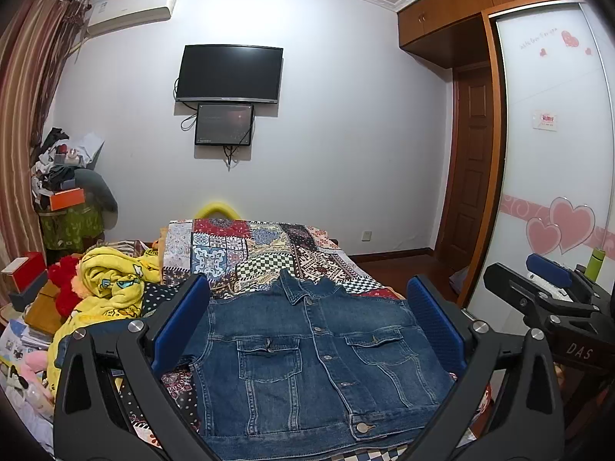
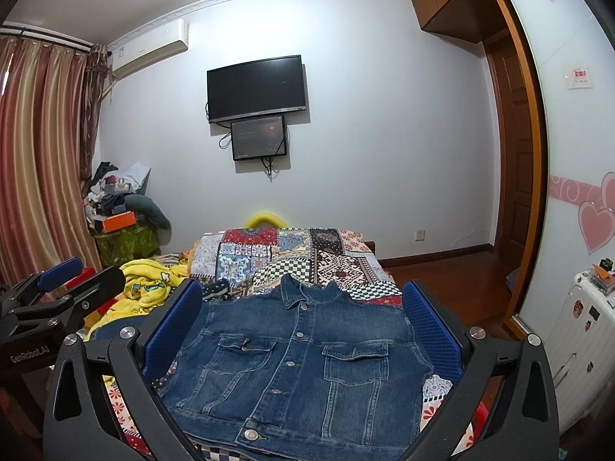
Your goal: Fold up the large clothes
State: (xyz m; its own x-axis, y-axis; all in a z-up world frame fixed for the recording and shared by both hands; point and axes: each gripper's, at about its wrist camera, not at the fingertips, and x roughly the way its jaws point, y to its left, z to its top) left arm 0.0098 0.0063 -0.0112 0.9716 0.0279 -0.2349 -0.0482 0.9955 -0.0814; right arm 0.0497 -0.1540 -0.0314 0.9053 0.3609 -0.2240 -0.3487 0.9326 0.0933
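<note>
Lying flat, buttoned, collar away: denim jacket (image 1: 307,361) on patchwork bedspread (image 1: 269,253); both tongs spread, empty.

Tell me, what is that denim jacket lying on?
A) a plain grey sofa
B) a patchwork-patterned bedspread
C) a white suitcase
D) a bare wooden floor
B: the denim jacket lies flat, buttoned, on the patchwork bedspread, whose patterned squares show beyond its collar.

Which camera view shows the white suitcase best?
The right wrist view: the white suitcase stands at its right edge, stickers visible. The left wrist view does not show it; the right gripper fills that side there.
</note>
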